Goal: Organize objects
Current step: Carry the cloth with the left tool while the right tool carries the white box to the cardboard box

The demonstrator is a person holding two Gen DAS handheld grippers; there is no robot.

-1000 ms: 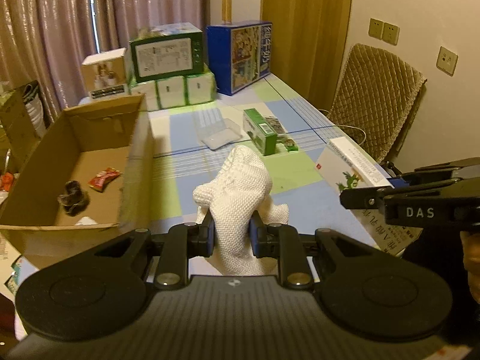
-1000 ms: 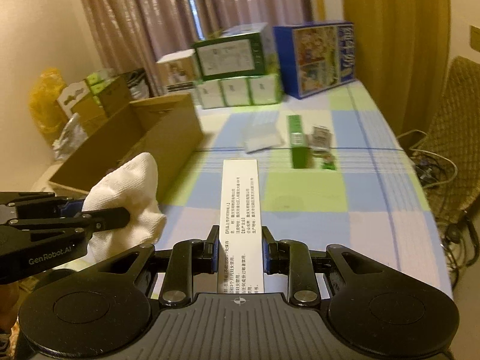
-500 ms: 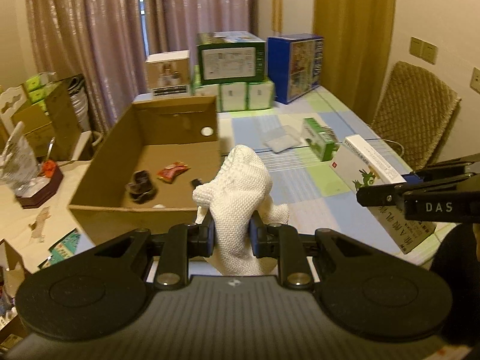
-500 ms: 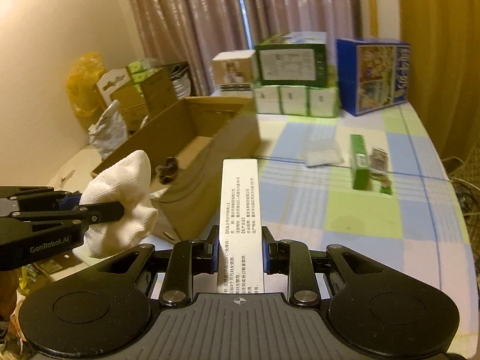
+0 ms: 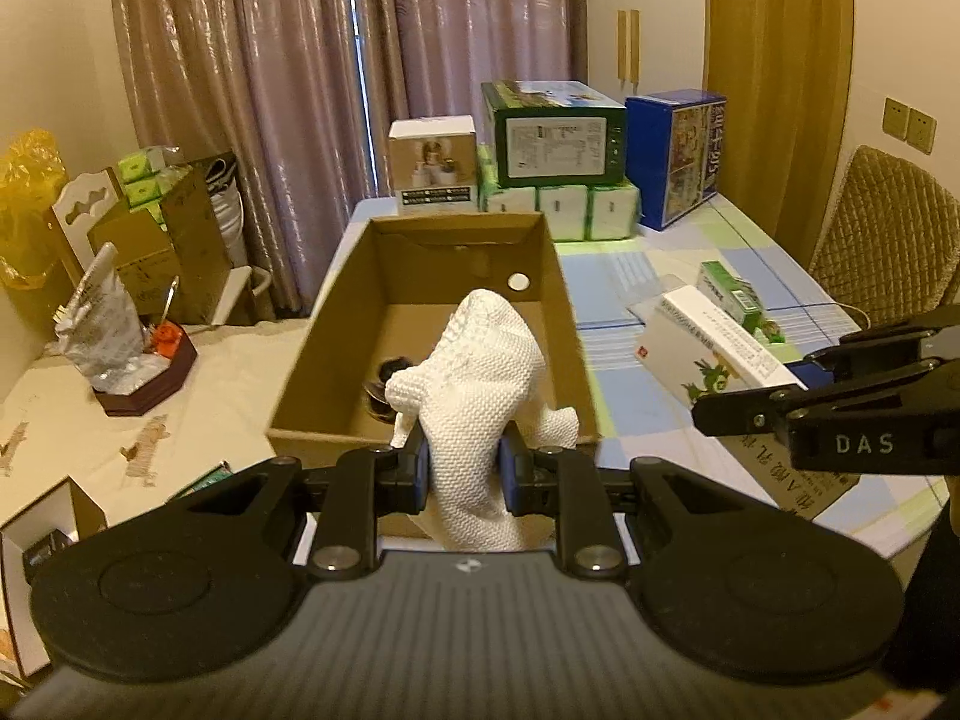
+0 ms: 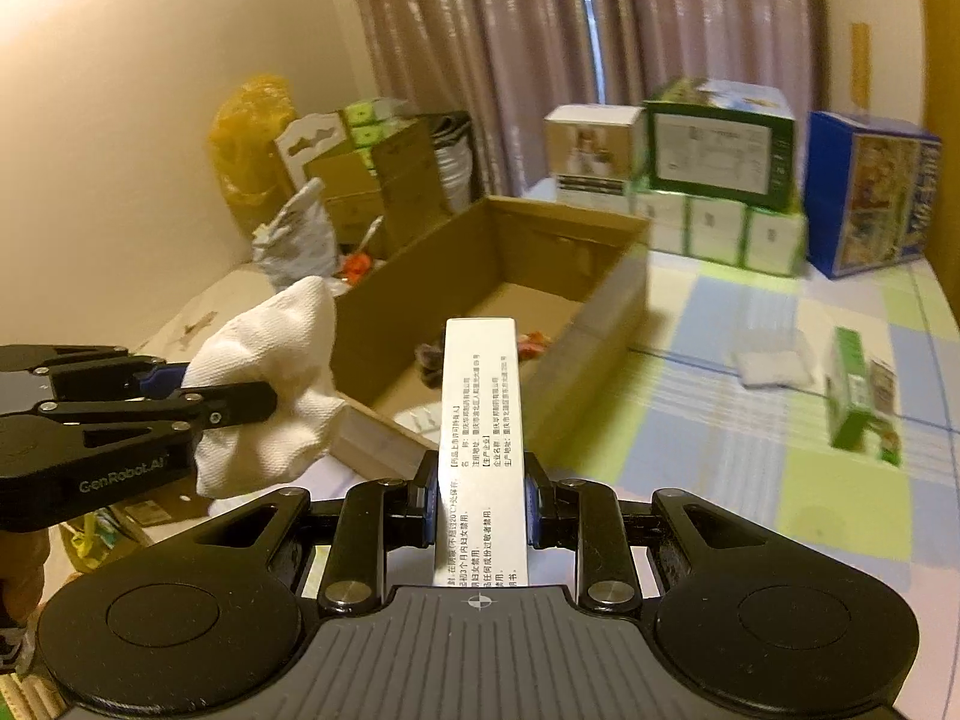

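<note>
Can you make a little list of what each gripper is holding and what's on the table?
left gripper: shut on a white cloth
right gripper: shut on a white box with printed text
cardboard box: open, a few small things inside
table: checked cloth, a small green box lying on it
far end: stacked boxes
</note>
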